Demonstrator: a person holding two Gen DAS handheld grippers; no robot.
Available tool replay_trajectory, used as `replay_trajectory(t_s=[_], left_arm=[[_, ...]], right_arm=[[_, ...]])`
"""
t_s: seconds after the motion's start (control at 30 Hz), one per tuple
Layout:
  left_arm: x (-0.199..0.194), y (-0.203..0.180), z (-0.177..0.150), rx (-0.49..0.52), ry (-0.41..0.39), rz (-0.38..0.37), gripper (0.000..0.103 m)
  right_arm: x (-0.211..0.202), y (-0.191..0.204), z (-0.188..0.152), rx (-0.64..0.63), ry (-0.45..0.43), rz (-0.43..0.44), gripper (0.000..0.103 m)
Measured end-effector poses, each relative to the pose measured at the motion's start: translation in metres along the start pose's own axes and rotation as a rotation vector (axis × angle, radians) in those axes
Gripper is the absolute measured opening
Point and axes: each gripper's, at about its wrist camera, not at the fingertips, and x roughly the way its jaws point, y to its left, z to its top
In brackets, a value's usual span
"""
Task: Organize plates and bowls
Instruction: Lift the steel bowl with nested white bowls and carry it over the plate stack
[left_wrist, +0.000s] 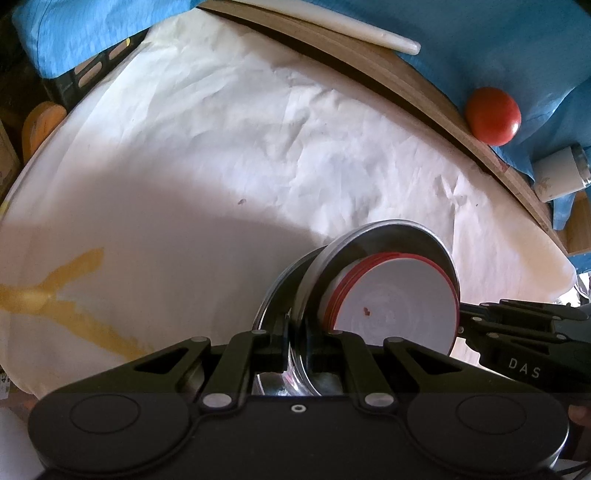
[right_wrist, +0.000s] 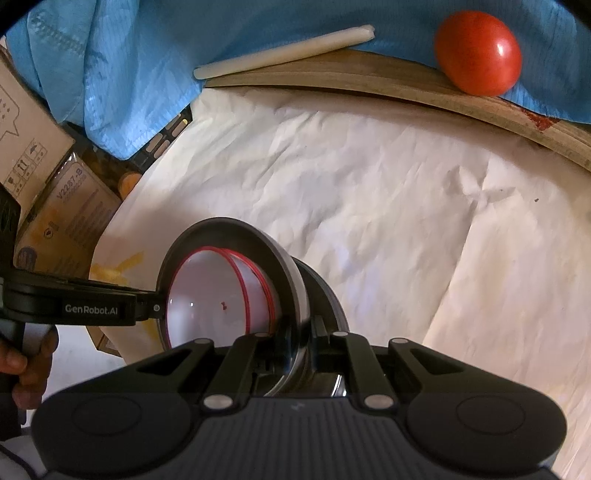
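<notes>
We grip the nested stack — steel bowl (left_wrist: 373, 251) holding red-rimmed white plates (left_wrist: 399, 295) — above the paper-covered table (left_wrist: 221, 147), left gripper (left_wrist: 295, 347) and right gripper (right_wrist: 308, 347) both clamped on opposite rims — tilt further, and plates may slide out.

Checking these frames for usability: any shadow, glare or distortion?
Left wrist: a broad shadow darkens the paper in front; the board bows from fisheye. Right wrist: glare spot on the tomato; the bowl looks slightly soft.
</notes>
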Motion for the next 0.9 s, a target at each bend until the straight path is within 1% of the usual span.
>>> replay_trajectory(t_s=[0.57,0.9], left_arm=[[0.0058,0.0011,-0.0054,0.007,0.041,0.009,0.007],[0.0077,0.0008,-0.0059,0.008,0.057,0.017,0.007]], right_arm=[[0.0053,-0.0016,-0.0046,0.001,0.049,0.005,0.012],[0.0057,-0.0031,-0.0054,0.006,0.062,0.015,0.013]])
